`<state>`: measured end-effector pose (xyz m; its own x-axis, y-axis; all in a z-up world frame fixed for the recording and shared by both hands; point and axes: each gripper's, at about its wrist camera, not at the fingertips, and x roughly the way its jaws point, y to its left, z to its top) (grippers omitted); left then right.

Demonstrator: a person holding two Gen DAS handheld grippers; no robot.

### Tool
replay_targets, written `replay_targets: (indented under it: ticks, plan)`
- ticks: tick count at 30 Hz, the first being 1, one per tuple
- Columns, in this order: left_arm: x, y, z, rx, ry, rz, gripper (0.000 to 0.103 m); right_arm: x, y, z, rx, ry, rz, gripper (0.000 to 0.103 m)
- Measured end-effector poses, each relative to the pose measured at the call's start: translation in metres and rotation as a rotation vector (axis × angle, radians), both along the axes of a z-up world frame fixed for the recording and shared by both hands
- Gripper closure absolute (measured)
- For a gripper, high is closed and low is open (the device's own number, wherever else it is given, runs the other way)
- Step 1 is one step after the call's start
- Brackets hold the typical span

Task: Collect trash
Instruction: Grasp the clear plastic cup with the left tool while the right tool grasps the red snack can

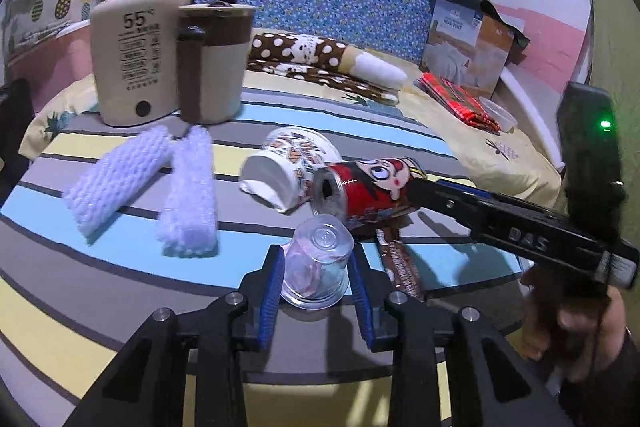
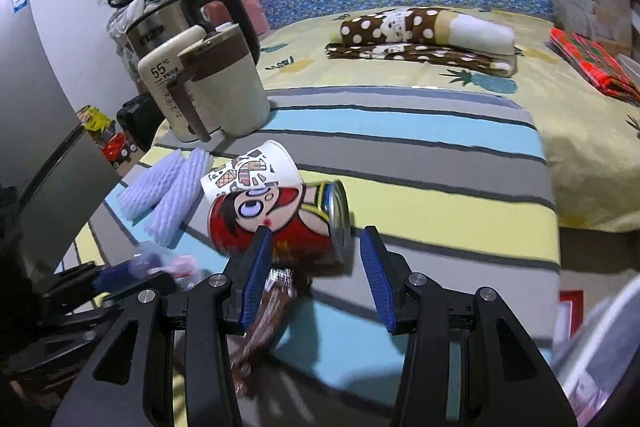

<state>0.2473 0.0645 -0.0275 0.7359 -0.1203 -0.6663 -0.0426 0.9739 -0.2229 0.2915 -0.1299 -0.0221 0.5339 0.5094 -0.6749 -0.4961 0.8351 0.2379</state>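
Trash cup (image 1: 316, 267) sits between left tongs (image 1: 316, 281), seemingly clamped; may crush. Right tongs (image 2: 316, 279) apart near can (image 2: 280, 223).

— How does the left gripper (image 1: 316, 279) stand?

— It points forward and slants downward. Its two blue-padded fingers (image 1: 271, 293) are set a moderate way apart, and they bracket a clear plastic cup (image 1: 316, 269). The left pad lies against the cup's side; whether the right one presses too is hard to tell.

— And the right gripper (image 2: 318, 279)?

— It slants downward as well, its blue pads (image 2: 378, 281) parted with clear space between them. From the left camera it reaches in from the right edge as a long black body. A hand (image 1: 572, 331) grips its handle from below, with a dark sleeve (image 1: 616, 383) at the wrist.
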Motion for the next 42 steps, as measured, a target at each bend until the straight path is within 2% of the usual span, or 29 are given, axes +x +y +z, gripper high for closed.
replay_targets:
  ticks: [4,11,15,18,25,29,35,36,42]
  plan:
    - [-0.005,0.012,0.001,0.0,-0.003,0.021,0.07,-0.006,0.005,-0.002,0.012,0.033,0.042,0.055]
    - [-0.024,0.028,0.008,-0.01,-0.031,0.047,0.07,-0.062,0.028,0.008,0.045,0.025,0.203,0.055]
    - [-0.034,0.034,0.011,-0.014,-0.04,0.058,0.07,-0.079,0.024,0.023,0.014,-0.074,0.135,0.053]
    - [-0.036,0.036,0.011,-0.016,-0.045,0.061,0.07,-0.072,0.017,0.025,0.001,-0.108,0.072,0.037]
    - [-0.032,0.041,0.005,-0.03,-0.037,0.056,0.07,-0.031,0.029,0.0,-0.08,-0.067,0.06,0.037]
    - [-0.028,0.043,-0.002,-0.038,-0.021,0.056,0.07,-0.018,0.029,-0.007,-0.07,0.002,0.062,0.037]
    - [-0.025,0.043,-0.006,-0.042,-0.014,0.051,0.07,-0.015,0.038,-0.013,-0.112,0.044,0.066,0.038]
    - [-0.025,0.042,-0.006,-0.041,-0.013,0.051,0.07,-0.016,0.038,-0.013,-0.11,0.047,0.066,0.041]
    - [-0.028,0.039,-0.003,-0.031,-0.019,0.039,0.07,-0.03,0.031,-0.006,-0.084,0.03,0.032,0.043]
